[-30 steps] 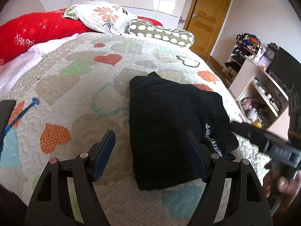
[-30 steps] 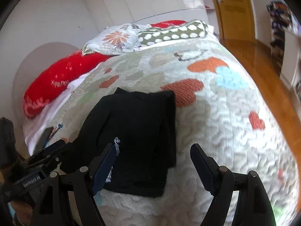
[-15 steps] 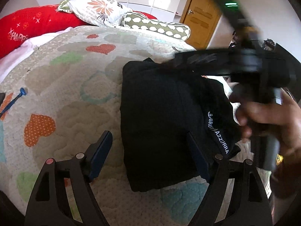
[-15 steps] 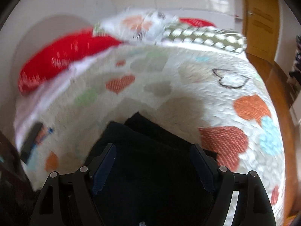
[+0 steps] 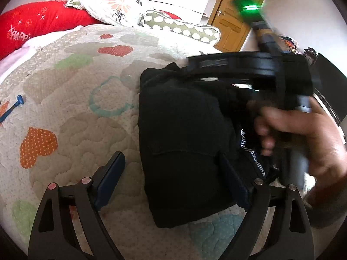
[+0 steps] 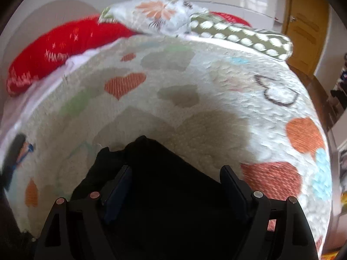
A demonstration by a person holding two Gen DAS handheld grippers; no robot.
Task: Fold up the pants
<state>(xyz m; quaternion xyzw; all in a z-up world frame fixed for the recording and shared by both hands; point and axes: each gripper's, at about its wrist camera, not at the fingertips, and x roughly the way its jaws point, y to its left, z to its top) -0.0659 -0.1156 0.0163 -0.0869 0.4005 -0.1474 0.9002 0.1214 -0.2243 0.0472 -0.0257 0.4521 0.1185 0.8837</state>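
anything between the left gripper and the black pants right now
Nothing visible blocks it. The left gripper is open just short of the folded black pants on the quilt. The right gripper is over the pants' far side, not in the way.

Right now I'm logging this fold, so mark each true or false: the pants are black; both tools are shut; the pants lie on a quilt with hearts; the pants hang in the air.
1. The pants are black: true.
2. Both tools are shut: false; the left tool and the right tool are open.
3. The pants lie on a heart-patterned quilt: true.
4. The pants hang in the air: false; they lie folded on the quilt.
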